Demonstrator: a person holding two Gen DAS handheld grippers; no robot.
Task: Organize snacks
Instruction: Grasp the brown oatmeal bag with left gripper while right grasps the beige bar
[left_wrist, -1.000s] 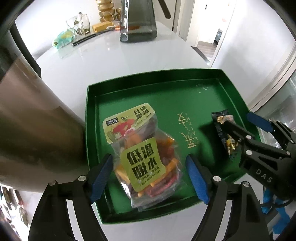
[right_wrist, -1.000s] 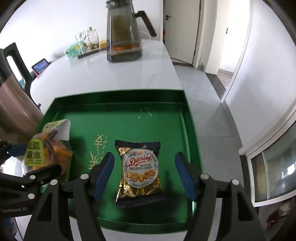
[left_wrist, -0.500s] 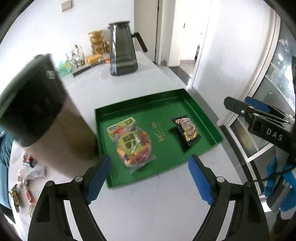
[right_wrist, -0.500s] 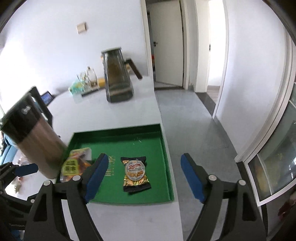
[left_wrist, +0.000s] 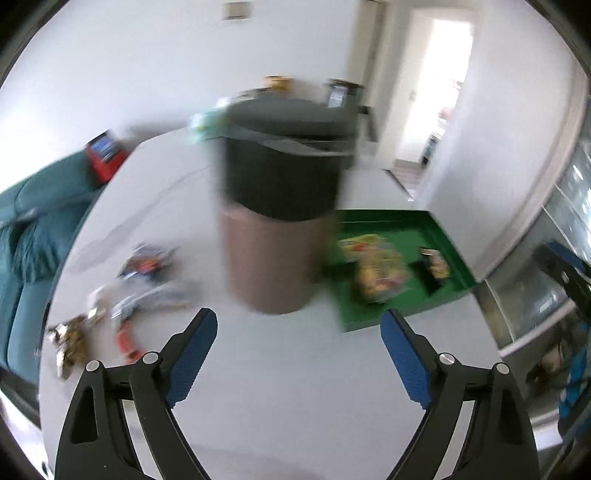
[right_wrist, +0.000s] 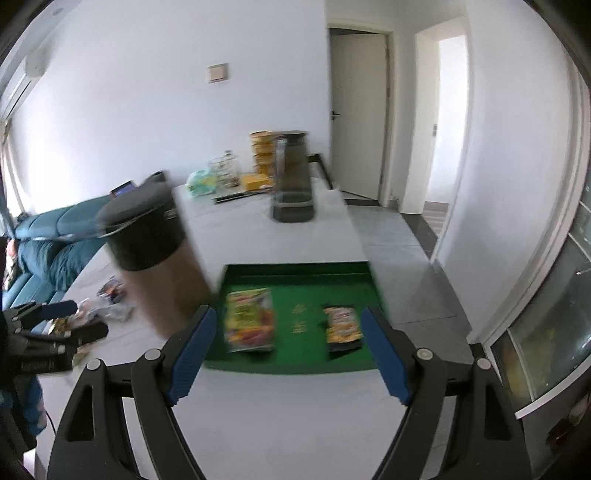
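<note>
A green tray (left_wrist: 436, 229) (right_wrist: 295, 267) lies on the white table. In it are a dried-fruit bag (left_wrist: 376, 269) (right_wrist: 249, 319) and a dark butter-cookie packet (left_wrist: 436, 267) (right_wrist: 341, 326), side by side. Several loose snack packets (left_wrist: 144, 280) (right_wrist: 110, 291) lie on the table left of a tall brown canister (left_wrist: 273, 254) (right_wrist: 166, 291). My left gripper (left_wrist: 299, 314) (right_wrist: 86, 318) hangs above the table before the canister, its jaws opening with nothing between them. My right gripper (right_wrist: 289, 312) hovers open and empty, short of the tray's near edge.
The black-lidded canister stands close against the tray's left side. A dark glass pitcher (right_wrist: 293, 184), jars and stacked gold tins sit at the table's far end. A teal sofa (right_wrist: 48, 236) is on the left; the floor and a glass cabinet are on the right.
Both grippers have drawn back and up from the tray, leaving the fruit bag and cookie packet lying in it. The left view has swung left toward the canister and loose snacks. Both jaws stand wider.
</note>
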